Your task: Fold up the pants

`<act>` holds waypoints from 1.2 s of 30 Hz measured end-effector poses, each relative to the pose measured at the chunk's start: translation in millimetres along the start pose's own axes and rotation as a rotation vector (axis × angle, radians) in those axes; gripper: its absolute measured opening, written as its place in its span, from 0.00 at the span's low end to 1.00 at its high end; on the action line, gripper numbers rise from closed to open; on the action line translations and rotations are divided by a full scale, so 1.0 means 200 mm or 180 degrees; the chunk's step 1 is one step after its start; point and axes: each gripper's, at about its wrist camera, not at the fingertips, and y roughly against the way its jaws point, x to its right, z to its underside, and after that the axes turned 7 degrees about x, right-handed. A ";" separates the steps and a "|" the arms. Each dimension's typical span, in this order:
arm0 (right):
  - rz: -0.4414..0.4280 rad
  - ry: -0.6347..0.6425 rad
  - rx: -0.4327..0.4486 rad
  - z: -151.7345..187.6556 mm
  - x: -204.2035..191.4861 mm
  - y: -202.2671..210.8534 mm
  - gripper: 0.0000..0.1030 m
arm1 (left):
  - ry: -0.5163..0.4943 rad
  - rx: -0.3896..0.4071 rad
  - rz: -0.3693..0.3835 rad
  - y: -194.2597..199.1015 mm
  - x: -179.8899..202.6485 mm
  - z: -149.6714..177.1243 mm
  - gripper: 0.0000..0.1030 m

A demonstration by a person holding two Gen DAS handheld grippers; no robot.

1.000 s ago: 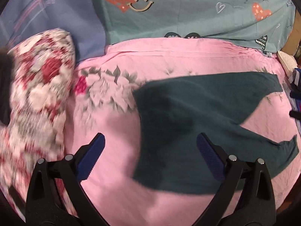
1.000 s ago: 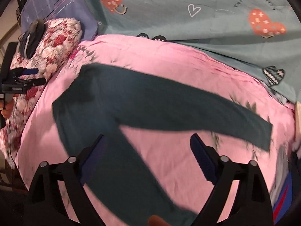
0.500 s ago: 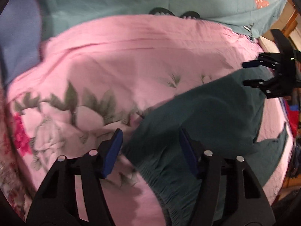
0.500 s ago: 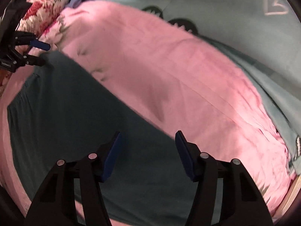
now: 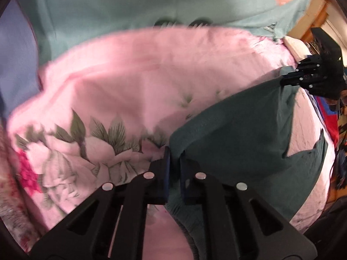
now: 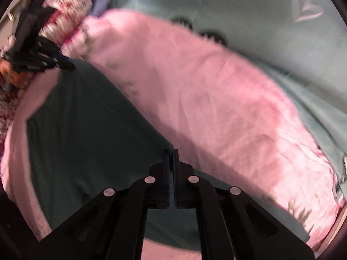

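Dark green pants (image 5: 238,134) lie on a pink floral bedspread (image 5: 134,82). My left gripper (image 5: 174,158) is shut on the far corner of the pants' waist end. My right gripper (image 6: 171,153) is shut on the far edge of the pants (image 6: 86,134) further along the leg. The fabric edge is stretched between them and lifted. The right gripper also shows in the left wrist view (image 5: 288,79), pinching the pants. The left gripper also shows in the right wrist view (image 6: 65,64), at the cloth's far corner.
A teal quilt with hearts (image 5: 151,2) lies behind the pink bedspread (image 6: 216,91). A red floral pillow (image 6: 63,28) sits at the head end. Colourful items (image 5: 331,112) lie beside the bed's right edge.
Both grippers came down onto the pants and went from wide open to shut on the far edge. The fabric between them is now lifted.
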 end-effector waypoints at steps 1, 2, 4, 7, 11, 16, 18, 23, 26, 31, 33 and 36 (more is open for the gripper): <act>0.0049 0.0071 0.0083 0.03 -0.07 0.10 0.02 | -0.0057 0.0079 -0.0013 0.06 0.03 0.01 0.07; 0.0061 0.0126 0.0130 0.05 -0.12 0.17 0.02 | -0.0122 0.0167 -0.0032 0.13 0.08 0.03 0.07; 0.0031 0.0201 0.0189 0.14 -0.27 0.32 0.02 | -0.0246 0.0302 -0.0036 0.29 0.17 0.11 0.07; -0.0033 0.0212 0.0188 0.30 -0.44 0.45 0.02 | -0.0359 0.0357 -0.0018 0.46 0.28 0.26 0.07; -0.0095 0.0240 0.0028 0.57 -0.72 0.46 0.02 | -0.0403 0.0235 0.0008 0.53 0.38 0.48 0.07; -0.0093 0.0203 -0.0192 0.81 -0.96 0.30 0.02 | -0.0294 0.0010 -0.0033 0.44 0.43 0.71 0.07; -0.0097 0.0120 -0.0240 0.88 -1.00 0.25 0.02 | -0.0246 -0.0064 -0.0069 0.39 0.43 0.78 0.07; -0.0037 -0.0148 -0.0254 0.97 -1.04 0.17 0.02 | -0.0261 -0.0175 -0.0239 0.30 0.46 0.91 0.07; 0.0020 -0.0207 -0.0168 0.99 -1.07 0.18 0.02 | -0.0268 -0.0187 -0.0374 0.29 0.48 0.94 0.09; 0.0084 -0.0326 -0.0024 1.02 -1.08 0.23 0.02 | -0.0177 -0.0027 -0.0596 0.35 0.50 0.95 0.10; 0.0082 -0.0350 0.0035 1.01 -1.10 0.23 0.02 | -0.0162 0.0016 -0.0682 0.37 0.50 0.95 0.10; 0.0065 -0.0412 0.0100 1.04 -1.14 0.26 0.02 | -0.0078 0.0106 -0.0802 0.41 0.50 0.96 0.10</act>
